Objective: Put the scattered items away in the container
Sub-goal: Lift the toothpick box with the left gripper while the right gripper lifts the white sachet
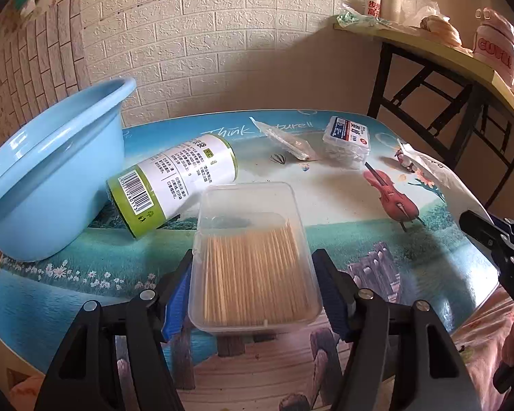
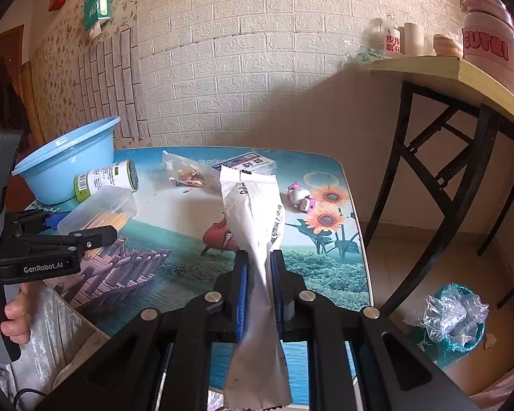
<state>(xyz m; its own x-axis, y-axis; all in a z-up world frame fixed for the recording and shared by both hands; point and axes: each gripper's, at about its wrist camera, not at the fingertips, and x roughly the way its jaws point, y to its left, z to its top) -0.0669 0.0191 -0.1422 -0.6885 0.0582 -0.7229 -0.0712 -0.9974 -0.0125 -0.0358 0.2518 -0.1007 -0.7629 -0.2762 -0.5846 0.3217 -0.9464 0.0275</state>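
From the left wrist we see our left gripper (image 1: 253,284) with its jaws clasping the clear toothpick box (image 1: 253,257), just beside the green canister (image 1: 171,185) lying against the blue basin (image 1: 51,171) on the bench (image 1: 359,233). The right wrist alone shows our right gripper (image 2: 258,274) clenched on a white packet (image 2: 253,212), well apart from the basin (image 2: 65,161).
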